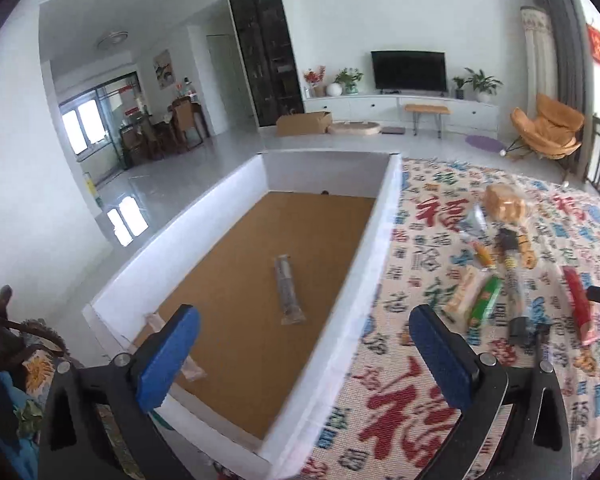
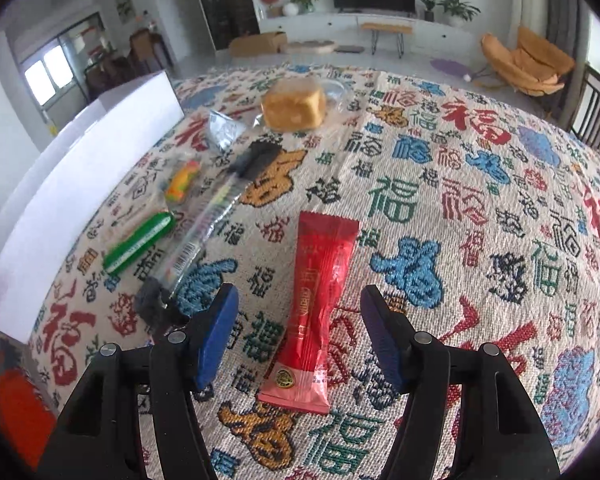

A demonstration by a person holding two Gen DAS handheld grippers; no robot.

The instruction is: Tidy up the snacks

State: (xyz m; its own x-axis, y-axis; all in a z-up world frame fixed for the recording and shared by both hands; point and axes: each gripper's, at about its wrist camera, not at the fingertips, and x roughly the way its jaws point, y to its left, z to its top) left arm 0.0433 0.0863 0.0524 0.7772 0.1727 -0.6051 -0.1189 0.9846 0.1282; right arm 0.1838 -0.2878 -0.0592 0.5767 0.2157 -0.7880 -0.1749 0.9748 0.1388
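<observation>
A white box (image 1: 380, 216) with a brown floor stands at the left of the patterned tablecloth (image 1: 432, 360). Inside it lie a long clear packet (image 1: 288, 292) and a pale packet (image 1: 190, 366) by the near wall. My left gripper (image 1: 304, 314) hangs open over the box with nothing between its pads. A red packet (image 2: 320, 304) lies flat on the cloth, lengthwise between the fingers of my right gripper (image 2: 299, 294). That gripper is open, with a gap on both sides of the packet.
Left of the red packet lie a green packet (image 2: 138, 246), a long clear packet with dark ends (image 2: 204, 236), an orange candy (image 2: 184, 180), a silver packet (image 2: 224, 132) and wrapped bread (image 2: 294, 106). The white box's wall (image 2: 80, 184) borders them. Beyond the far table edge is floor.
</observation>
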